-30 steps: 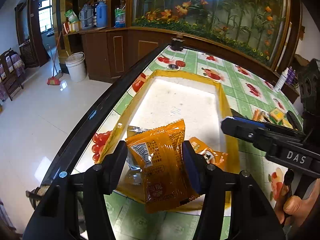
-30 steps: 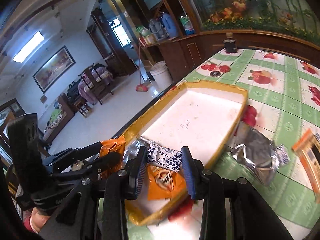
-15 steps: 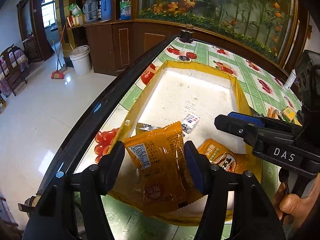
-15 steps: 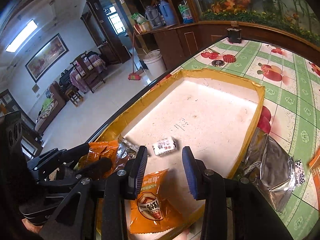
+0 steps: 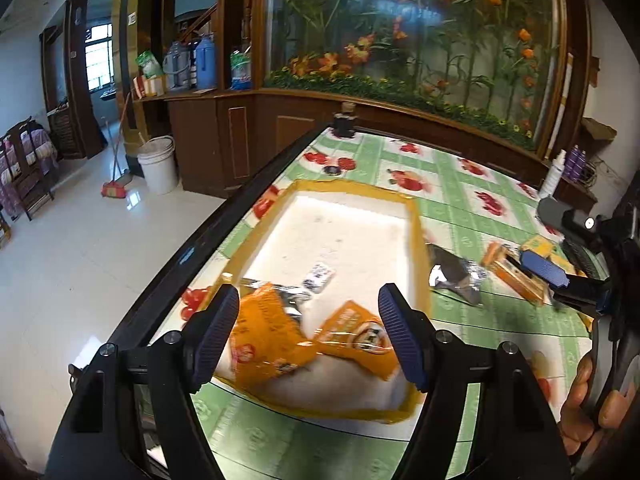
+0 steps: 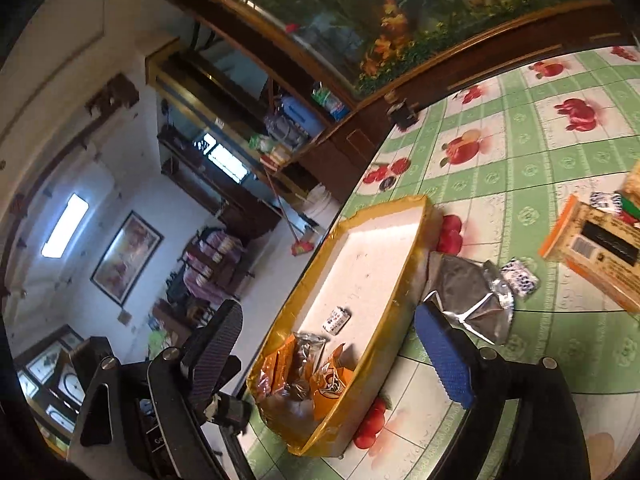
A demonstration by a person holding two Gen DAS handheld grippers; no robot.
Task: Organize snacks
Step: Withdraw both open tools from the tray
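Between your left gripper's (image 5: 310,334) jaws, which stand spread with nothing pinched, two orange snack packets (image 5: 268,336) lie loose at the near end of the yellow-rimmed tray (image 5: 416,240), with a small white-and-blue candy (image 5: 318,276) just beyond them on the tray floor. Your right gripper (image 6: 328,354) is spread and empty too, hovering over the tray's near corner and tilted sideways toward the tabletop (image 6: 520,152). Just past its right jaw, outside the tray's wall, a silver foil pouch (image 6: 466,292) lies on the tabletop, with another small candy (image 6: 520,278) beside it and an orange box (image 6: 596,248) farther out. To my eye the drop step is done for these packets and the task is partway along; the pouch looks like your next pick. That calls for lowering the right jaws over a crinkled edge and closing gently, since thin foil may slip or crumple. Your right hand (image 5: 588,408) grips its handle low at the edge of the left view.
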